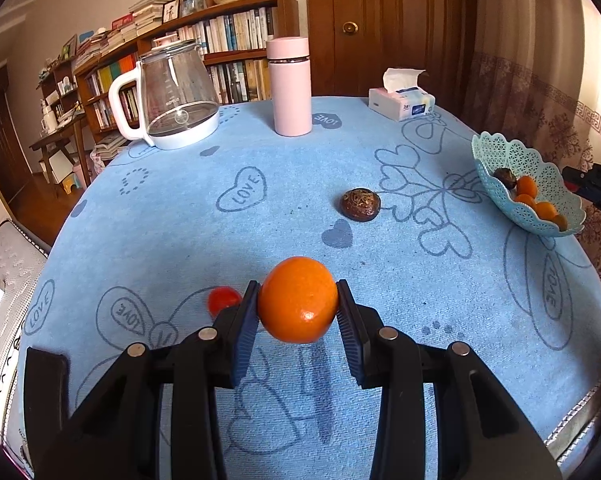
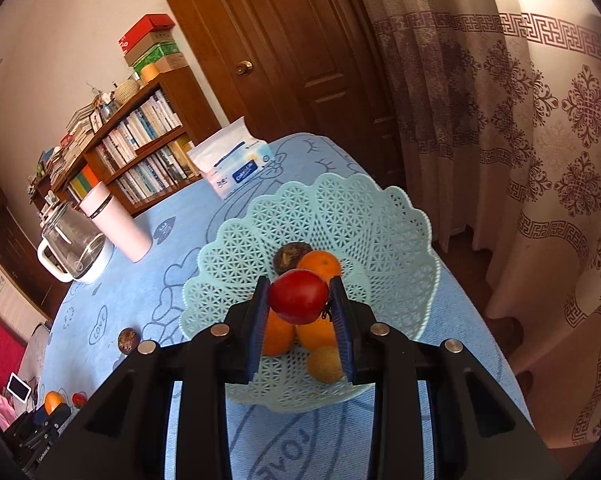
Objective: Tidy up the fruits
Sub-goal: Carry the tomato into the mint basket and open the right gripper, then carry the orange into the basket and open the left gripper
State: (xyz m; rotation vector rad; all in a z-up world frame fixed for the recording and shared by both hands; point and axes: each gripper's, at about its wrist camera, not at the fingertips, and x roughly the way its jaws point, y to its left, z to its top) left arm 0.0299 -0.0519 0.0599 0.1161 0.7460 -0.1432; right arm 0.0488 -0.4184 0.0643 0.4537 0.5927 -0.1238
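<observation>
Nearest in the left wrist view, a round orange citrus fruit [image 1: 298,300] is gripped between the blue-padded fingers [image 1: 246,330] of the left gripper [image 1: 298,308] and is carried clear of the blue towelling-covered tabletop [image 1: 220,248]. Being nearly spherical, it shows no marked long axis and no stem end can be made out.

Just behind the left finger a small red fruit [image 1: 223,299] lies on the cloth, and farther out a dark brown wrinkled round fruit [image 1: 360,205] also waits.

In the right wrist view, a glossy red tomato-like fruit [image 2: 298,296] is clamped by the right gripper [image 2: 299,300] above the pale turquoise lattice plastic basket [image 2: 380,216]. Its slightly longer axis is seen to run side to side, from finger to finger.

Inside the basket several orange fruits [image 2: 319,265] and one dark fruit [image 2: 288,255] are already gathered. The task is judged well advanced: two fruits are in hand and two are left on the cloth.
</observation>
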